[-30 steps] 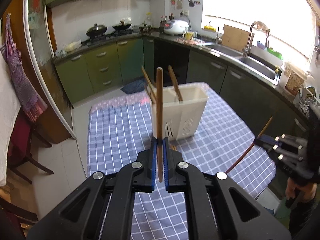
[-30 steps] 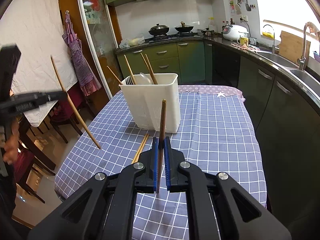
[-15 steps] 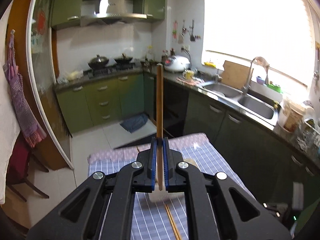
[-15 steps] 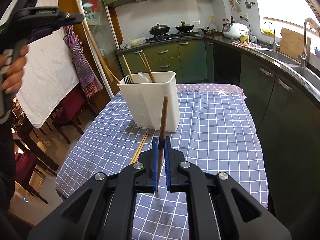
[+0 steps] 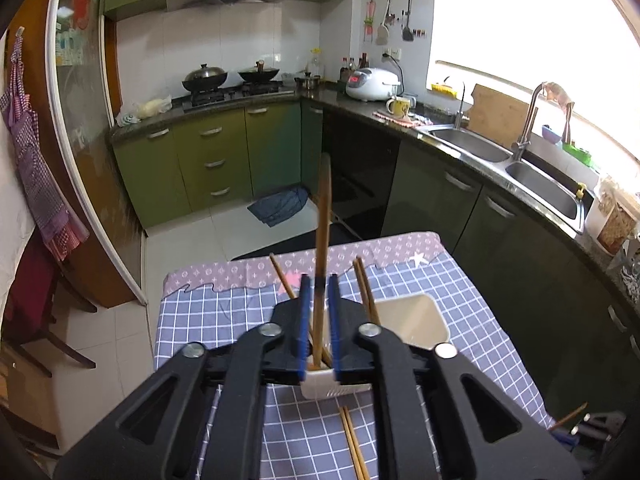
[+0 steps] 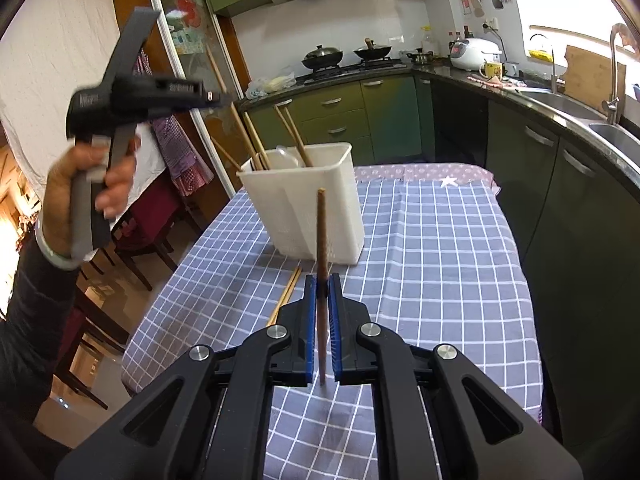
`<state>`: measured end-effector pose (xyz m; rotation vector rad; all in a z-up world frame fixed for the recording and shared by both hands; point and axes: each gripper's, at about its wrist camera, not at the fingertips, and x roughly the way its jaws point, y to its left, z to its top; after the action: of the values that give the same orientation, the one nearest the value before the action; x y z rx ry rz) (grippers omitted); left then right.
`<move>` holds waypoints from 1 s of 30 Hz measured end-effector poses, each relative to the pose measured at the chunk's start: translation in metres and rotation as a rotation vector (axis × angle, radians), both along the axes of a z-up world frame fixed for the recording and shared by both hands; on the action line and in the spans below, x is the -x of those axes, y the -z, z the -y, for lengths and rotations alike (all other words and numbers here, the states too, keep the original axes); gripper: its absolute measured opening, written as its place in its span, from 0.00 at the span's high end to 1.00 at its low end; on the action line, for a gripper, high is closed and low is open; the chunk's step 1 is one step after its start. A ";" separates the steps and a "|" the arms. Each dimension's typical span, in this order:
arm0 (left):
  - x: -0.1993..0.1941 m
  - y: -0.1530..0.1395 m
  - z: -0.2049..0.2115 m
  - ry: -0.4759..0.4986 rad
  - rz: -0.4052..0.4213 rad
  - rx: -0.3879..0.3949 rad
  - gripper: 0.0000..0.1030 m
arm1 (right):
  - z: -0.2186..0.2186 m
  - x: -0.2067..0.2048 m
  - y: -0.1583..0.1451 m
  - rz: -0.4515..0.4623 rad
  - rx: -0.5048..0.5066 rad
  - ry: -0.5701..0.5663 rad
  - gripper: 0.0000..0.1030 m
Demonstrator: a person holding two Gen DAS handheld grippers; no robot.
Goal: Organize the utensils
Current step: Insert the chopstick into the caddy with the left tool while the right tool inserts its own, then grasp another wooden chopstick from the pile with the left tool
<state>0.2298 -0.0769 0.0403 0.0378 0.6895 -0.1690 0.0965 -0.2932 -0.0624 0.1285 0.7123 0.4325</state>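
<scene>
Left gripper (image 5: 318,328) above the holder (image 5: 412,324), fingers parted; a chopstick (image 5: 322,216) stands between them with gaps either side, lower end down in the holder's near compartment. It looks released or nearly so; whether the pads are touching it cannot be told.

Right gripper (image 6: 322,320) low over the tablecloth (image 6: 440,264), at 6 o'clock from the holder in its own view. Fingers pinch a second chopstick (image 6: 321,232) at the tips, held near upright, its top against the holder's front wall in the view. Not yet placed.

Done, by my reading:
- Several chopsticks lean in the holder, tops fanning toward 11 and 1 o'clock.
- A pale spoon-like item seems to sit inside in the right view; too faint to be sure.

Left:
- Right gripper's chopstick.
- Loose pair (image 5: 352,444) flat on the cloth, just beside the holder's near base, at 6 o'clock in the left view, 7 o'clock in the right view.

Judgement: past halfway. Three sticks outstanding, plus anything off-frame. Holder's right compartment looks empty from above.
</scene>
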 end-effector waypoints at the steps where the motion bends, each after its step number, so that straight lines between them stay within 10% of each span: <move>1: 0.002 0.001 -0.002 0.001 -0.004 0.008 0.80 | 0.000 -0.001 -0.003 0.005 -0.001 0.001 0.93; 17: 0.086 -0.006 -0.042 0.018 0.005 0.013 0.74 | -0.018 -0.095 -0.156 0.283 -0.091 0.057 0.93; 30: 0.102 0.029 -0.048 0.039 -0.126 -0.005 0.71 | -0.060 -0.170 -0.075 0.068 0.033 0.063 0.92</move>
<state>0.1279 -0.0284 0.0109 0.0456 0.8157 -0.2080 0.2661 -0.2330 0.0128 0.1044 0.6468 0.3631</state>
